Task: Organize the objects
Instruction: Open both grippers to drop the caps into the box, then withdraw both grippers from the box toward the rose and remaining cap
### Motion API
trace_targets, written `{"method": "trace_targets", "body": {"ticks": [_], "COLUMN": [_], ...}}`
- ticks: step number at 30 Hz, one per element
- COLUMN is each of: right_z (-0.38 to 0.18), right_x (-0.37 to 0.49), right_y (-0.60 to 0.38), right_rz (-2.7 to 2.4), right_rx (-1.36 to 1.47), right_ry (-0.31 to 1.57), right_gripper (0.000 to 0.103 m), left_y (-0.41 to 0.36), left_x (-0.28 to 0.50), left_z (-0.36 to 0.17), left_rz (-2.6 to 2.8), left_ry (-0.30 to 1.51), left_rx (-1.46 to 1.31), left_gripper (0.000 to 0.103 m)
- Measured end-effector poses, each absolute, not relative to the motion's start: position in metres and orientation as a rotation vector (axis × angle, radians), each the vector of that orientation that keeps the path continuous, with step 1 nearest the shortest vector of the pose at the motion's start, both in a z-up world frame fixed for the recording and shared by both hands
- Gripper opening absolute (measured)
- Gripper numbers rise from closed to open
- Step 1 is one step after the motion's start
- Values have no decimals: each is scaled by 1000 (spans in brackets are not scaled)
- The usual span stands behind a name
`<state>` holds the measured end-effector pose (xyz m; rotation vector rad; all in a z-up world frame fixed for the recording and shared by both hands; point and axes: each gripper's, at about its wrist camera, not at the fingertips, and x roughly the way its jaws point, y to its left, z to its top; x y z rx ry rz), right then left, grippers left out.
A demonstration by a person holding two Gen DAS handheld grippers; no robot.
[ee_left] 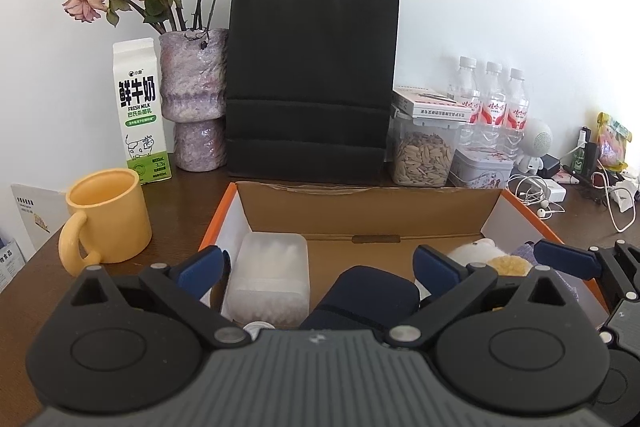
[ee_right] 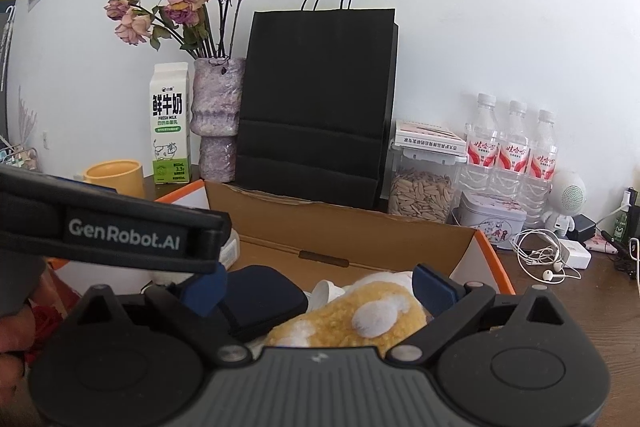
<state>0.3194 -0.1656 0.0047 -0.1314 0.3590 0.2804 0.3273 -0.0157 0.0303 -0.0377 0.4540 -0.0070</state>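
An open cardboard box (ee_left: 360, 211) with orange outer sides sits on the brown desk, also in the right wrist view (ee_right: 360, 227). Inside lie a clear plastic case of cotton swabs (ee_left: 268, 279), a dark blue pouch (ee_left: 364, 297) (ee_right: 264, 299) and a yellow-and-white plush toy (ee_left: 492, 259) (ee_right: 360, 319). My left gripper (ee_left: 320, 267) is open above the box, over the clear case and the pouch. My right gripper (ee_right: 320, 287) is open with the plush toy between its fingers, not squeezed. The left gripper's body (ee_right: 120, 227) crosses the right wrist view's left side.
A yellow mug (ee_left: 106, 219) stands left of the box. Behind are a milk carton (ee_left: 140, 115), a vase of dried roses (ee_left: 196, 99), a black paper bag (ee_left: 312, 79), a seed jar (ee_left: 424, 155), three water bottles (ee_left: 492, 103), a tin (ee_left: 480, 167) and cables (ee_left: 540, 195).
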Motion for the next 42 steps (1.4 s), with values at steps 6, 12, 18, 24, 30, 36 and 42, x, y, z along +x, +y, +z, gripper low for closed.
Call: {"method": "trace_targets", "body": {"ticks": [6, 12, 18, 24, 30, 36, 42], "right_z": [4, 1, -3, -11, -17, -20, -22], "right_x": [296, 263, 226, 191, 165, 145, 134], "right_y": [-165, -170, -178, -188, -200, -219, -231], "right_rz": [285, 293, 291, 284, 283, 264, 242], "right_rx": [-152, -154, -147, -133, -114, -77, -61], "right_ry": [347, 360, 388, 429, 477, 500, 516], "right_gripper": [99, 99, 99, 99, 100, 103, 103], "left_y": [-11, -7, 2, 14, 29, 46, 55], "left_x": [301, 270, 237, 202, 172, 154, 144], "left_z": [33, 29, 21, 14, 9, 3, -3], "left_rz": [13, 23, 38, 56, 78, 109, 138], "left_ry": [439, 462, 495, 523, 543, 570, 587], "left_rx": [-43, -64, -71, -56, -52, -51, -46], "left_gripper": [103, 103, 103, 103, 103, 103, 103]}}
